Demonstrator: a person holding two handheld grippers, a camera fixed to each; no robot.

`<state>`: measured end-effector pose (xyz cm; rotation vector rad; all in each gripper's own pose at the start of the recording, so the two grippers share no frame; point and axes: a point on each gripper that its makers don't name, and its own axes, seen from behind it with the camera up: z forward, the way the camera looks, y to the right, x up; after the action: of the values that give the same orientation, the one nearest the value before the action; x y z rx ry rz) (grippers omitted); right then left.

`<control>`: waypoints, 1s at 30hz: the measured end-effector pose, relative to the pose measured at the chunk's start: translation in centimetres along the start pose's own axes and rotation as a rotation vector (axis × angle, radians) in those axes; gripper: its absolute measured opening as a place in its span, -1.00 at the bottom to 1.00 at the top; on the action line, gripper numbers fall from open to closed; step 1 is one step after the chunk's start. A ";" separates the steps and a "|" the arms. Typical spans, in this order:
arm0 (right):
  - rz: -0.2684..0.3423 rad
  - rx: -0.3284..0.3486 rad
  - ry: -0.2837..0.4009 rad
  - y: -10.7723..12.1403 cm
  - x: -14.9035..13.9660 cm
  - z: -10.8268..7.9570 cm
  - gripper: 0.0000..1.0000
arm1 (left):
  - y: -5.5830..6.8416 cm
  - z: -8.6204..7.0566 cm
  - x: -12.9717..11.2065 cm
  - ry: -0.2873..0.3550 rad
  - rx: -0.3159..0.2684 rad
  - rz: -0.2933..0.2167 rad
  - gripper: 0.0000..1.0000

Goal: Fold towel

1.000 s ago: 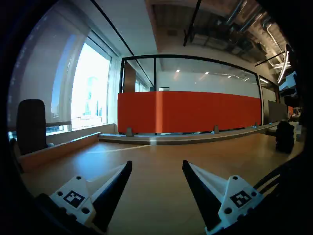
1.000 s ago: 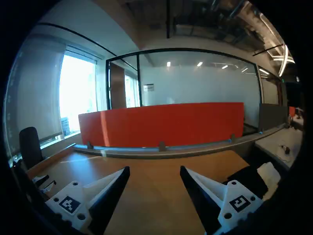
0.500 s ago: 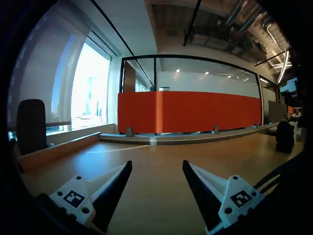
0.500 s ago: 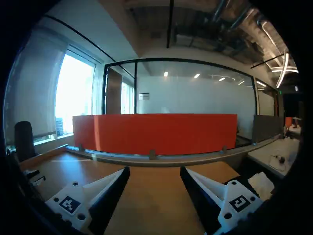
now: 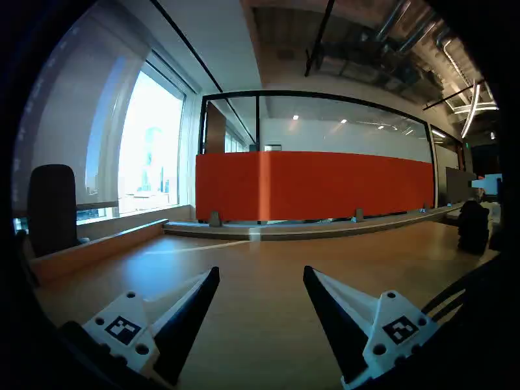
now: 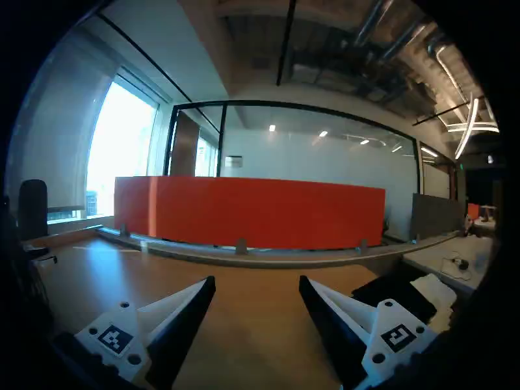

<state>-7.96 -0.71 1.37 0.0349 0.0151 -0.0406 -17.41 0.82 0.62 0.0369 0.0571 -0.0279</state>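
Over a wooden desk (image 5: 260,247), with an orange partition (image 5: 312,185) ahead and a bright window (image 5: 149,156) to one side, my left gripper (image 5: 260,269) and right gripper (image 6: 257,279) both stand wide open and empty. What looks like the white towel (image 6: 437,290) lies crumpled against a dark cloth (image 6: 393,292), just beyond my right gripper's right-hand finger.

The wooden table (image 5: 260,305) runs back to an orange divider (image 5: 312,185) standing along its far edge. A dark lumpy object (image 5: 472,227) sits on it near the right side.
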 end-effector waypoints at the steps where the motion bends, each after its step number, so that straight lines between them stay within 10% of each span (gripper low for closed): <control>1: 0.001 0.002 0.001 0.0 -0.5 0.0 0.99 | 0.0 0.0 0.0 0.000 0.000 0.000 0.91; 30: 0.014 -0.025 -0.021 1.5 -9.3 0.1 0.99 | 0.1 -0.1 -0.1 0.000 0.000 0.000 0.91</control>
<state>-17.14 1.21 1.67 0.0093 -0.0058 -0.0270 -17.46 0.91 0.57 0.0372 0.0571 -0.0277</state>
